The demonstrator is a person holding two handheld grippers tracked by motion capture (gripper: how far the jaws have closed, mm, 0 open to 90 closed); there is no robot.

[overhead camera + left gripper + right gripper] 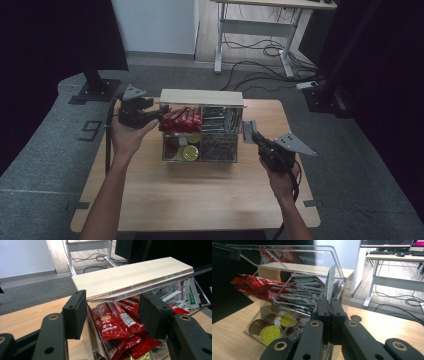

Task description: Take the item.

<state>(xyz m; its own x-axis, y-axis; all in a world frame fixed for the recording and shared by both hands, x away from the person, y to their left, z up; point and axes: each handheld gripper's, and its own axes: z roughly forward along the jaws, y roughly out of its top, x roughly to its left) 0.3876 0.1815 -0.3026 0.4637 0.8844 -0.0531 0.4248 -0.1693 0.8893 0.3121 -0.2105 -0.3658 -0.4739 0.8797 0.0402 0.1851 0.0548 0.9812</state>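
A clear acrylic organizer [235, 150] stands mid-table with a pale wooden board [201, 97] on top. Red sachets [181, 119] fill its upper left bin, and green-and-white sachets [220, 120] fill the upper right one. My left gripper [152, 114] is open at the organizer's left side, its jaws either side of the red sachets [117, 320] and short of them. My right gripper [256, 138] is shut on a green-and-white sachet [248, 131] just right of the organizer. That sachet [330, 281] stands upright above the closed jaws of the right gripper [329, 303].
Yellow and brown coffee capsules [270, 333] lie in the lower left bin, and dark packets [217, 149] in the lower right. A desk with trailing cables [260, 50] stands on the floor behind. Bare tabletop [200, 195] lies in front of the organizer.
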